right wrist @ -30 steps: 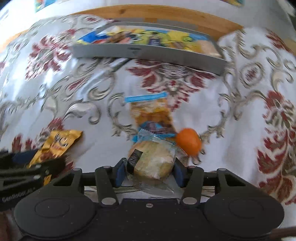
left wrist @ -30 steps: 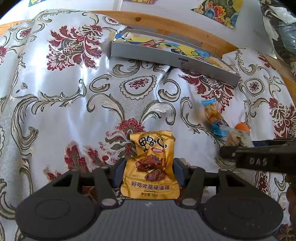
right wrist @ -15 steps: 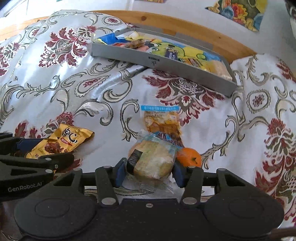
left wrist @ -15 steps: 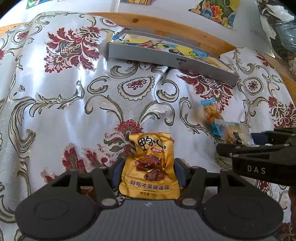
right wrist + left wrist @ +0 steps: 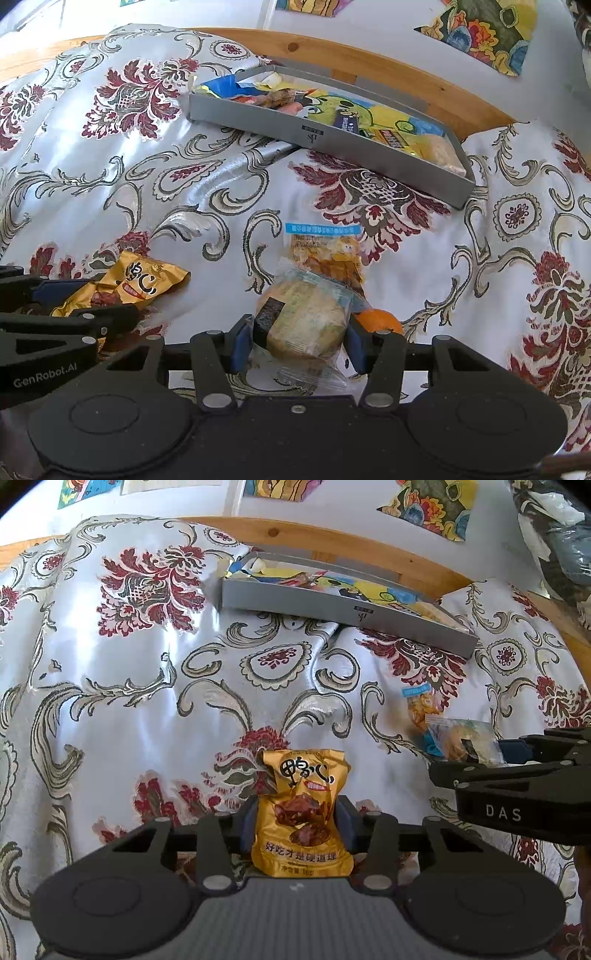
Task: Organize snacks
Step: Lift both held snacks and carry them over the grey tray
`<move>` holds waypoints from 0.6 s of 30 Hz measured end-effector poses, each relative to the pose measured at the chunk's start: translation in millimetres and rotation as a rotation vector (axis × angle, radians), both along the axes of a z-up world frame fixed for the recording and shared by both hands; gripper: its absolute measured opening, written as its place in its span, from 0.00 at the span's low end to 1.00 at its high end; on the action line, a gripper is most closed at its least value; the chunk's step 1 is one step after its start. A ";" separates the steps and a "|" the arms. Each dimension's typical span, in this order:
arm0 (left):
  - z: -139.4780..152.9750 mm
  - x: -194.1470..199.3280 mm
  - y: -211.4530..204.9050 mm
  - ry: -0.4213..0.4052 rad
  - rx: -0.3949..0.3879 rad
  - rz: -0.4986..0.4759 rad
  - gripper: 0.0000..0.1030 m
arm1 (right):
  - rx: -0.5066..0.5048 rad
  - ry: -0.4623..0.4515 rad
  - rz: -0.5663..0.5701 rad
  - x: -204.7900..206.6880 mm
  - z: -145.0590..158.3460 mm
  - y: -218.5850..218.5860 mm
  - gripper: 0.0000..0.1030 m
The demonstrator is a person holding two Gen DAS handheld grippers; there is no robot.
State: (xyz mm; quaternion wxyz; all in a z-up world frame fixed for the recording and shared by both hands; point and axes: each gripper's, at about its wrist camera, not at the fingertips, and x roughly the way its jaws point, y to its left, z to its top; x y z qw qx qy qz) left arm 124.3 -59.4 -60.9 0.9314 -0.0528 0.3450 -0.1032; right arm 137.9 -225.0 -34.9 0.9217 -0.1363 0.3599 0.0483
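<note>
My left gripper [image 5: 297, 825] is shut on a golden-yellow snack packet [image 5: 303, 812], held upright above the floral cloth. From the right wrist view the same packet [image 5: 144, 284] shows at the left with the left gripper [image 5: 74, 314] around it. My right gripper [image 5: 295, 339] is shut on a clear-wrapped pastry [image 5: 303, 321]; in the left wrist view this pastry [image 5: 461, 738] sits at the right gripper [image 5: 491, 753]. A grey tray [image 5: 369, 151] with several snacks lies at the back. A blue-topped snack bag [image 5: 325, 247] and an orange [image 5: 380, 321] lie on the cloth.
The silver cloth [image 5: 129, 701] with red flowers covers the whole surface and is wrinkled near the tray. A wooden edge [image 5: 369, 62] runs behind the tray, with a white wall and colourful pictures [image 5: 487, 26] above it. Bagged items [image 5: 554, 535] sit at the far right.
Both grippers have risen with their snacks held. The pastry came up off the cloth, away from the orange and the blue-topped bag, and the tray now shows from higher up.
</note>
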 end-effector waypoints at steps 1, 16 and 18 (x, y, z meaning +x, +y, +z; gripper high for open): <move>0.1 -0.5 0.0 -0.002 0.000 0.001 0.45 | 0.000 0.000 0.001 -0.1 -0.1 0.0 0.51; 3.2 -7.3 4.3 -0.049 -0.048 0.026 0.45 | 0.004 -0.021 0.007 -0.9 1.4 0.0 0.51; 4.6 -8.6 3.9 -0.062 -0.053 0.026 0.45 | 0.003 -0.029 0.009 -1.6 2.0 0.7 0.51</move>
